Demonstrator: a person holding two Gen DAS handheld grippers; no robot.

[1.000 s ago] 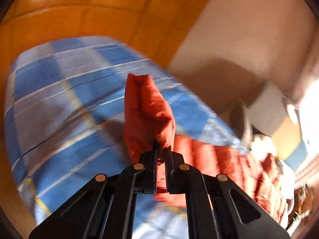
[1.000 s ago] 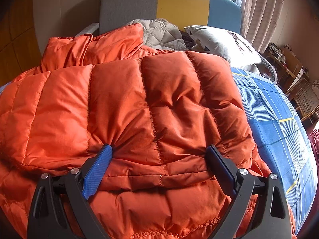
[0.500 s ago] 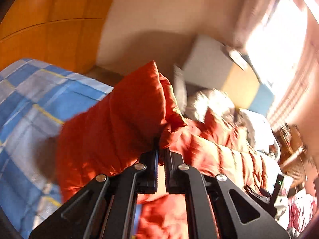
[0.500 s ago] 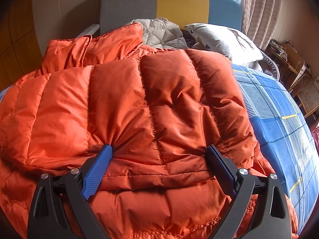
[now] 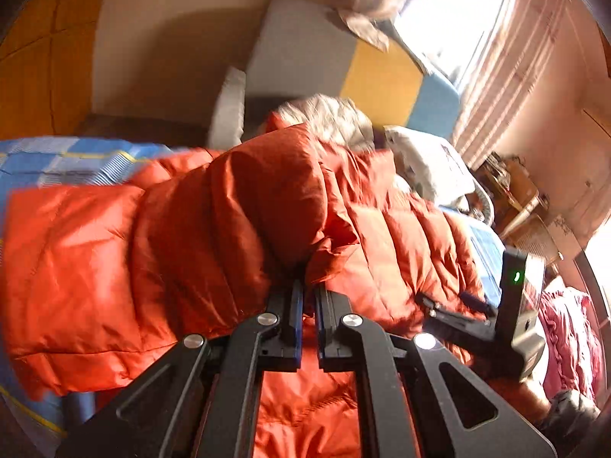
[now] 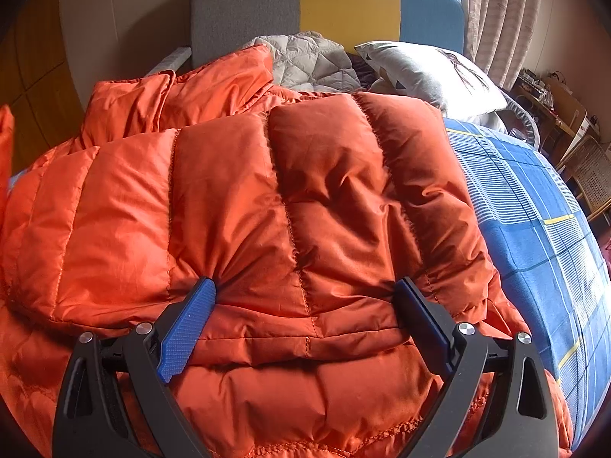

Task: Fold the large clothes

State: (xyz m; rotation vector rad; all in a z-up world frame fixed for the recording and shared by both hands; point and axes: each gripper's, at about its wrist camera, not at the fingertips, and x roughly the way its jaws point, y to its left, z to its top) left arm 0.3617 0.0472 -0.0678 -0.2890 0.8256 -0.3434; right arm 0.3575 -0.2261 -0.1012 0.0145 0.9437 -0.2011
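Observation:
An orange quilted down jacket [image 6: 290,198] lies on a bed with a blue plaid sheet [image 6: 542,236]. My left gripper [image 5: 308,290] is shut on the jacket's sleeve [image 5: 214,236] and holds it lifted over the jacket body [image 5: 401,244]. My right gripper [image 6: 305,294] is open, its blue-padded fingers [image 6: 191,316] pressing down on a folded part of the jacket near its front edge. The right gripper also shows in the left wrist view [image 5: 450,305], resting on the jacket.
A grey, yellow and blue headboard [image 6: 343,4] stands at the far end. A grey quilted garment [image 6: 305,57] and a white pillow [image 6: 427,72] lie near it. Curtains [image 6: 500,19] and a cluttered desk [image 6: 553,103] are at right. A pink garment [image 5: 569,328] lies beyond the bed.
My left gripper has swung the held sleeve from over the bare sheet across toward the jacket body. My right gripper has stayed in place, open on the jacket.

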